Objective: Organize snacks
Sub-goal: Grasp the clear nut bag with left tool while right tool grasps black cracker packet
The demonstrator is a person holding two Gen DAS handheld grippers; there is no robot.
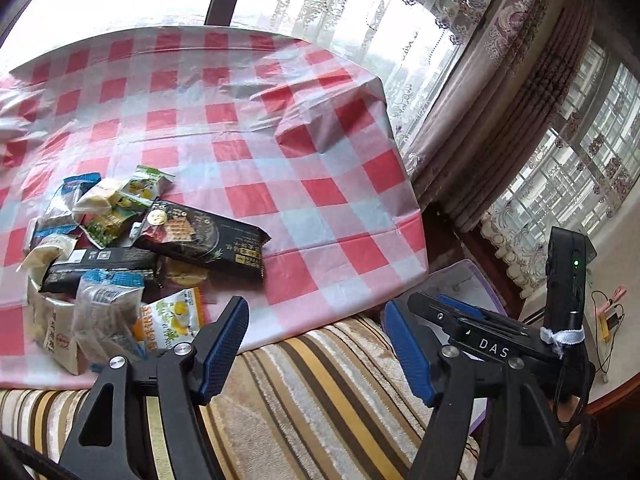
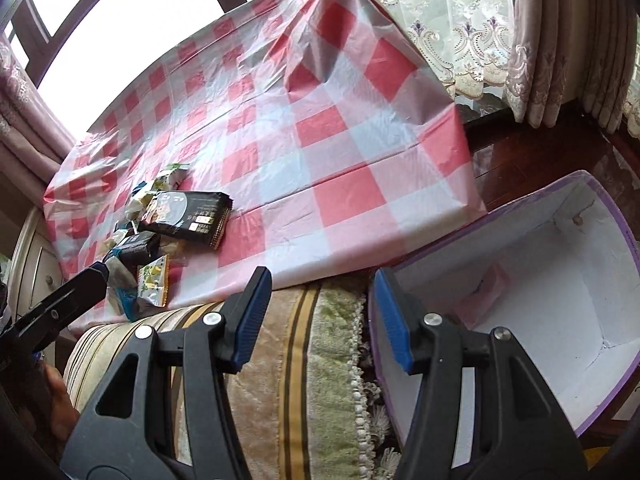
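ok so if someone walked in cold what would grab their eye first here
Probably the red and white checked tablecloth, which fills most of both views. Next, the heap of snack packets at its near left edge, with a long black packet lying on top. Then the open white box with purple trim standing low to the right of the table, beside the striped cushion; both grippers hang open with nothing between their fingers.

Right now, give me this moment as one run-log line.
left gripper: open, empty | right gripper: open, empty | snack pile: on checked tablecloth | storage box: no snacks visible inside
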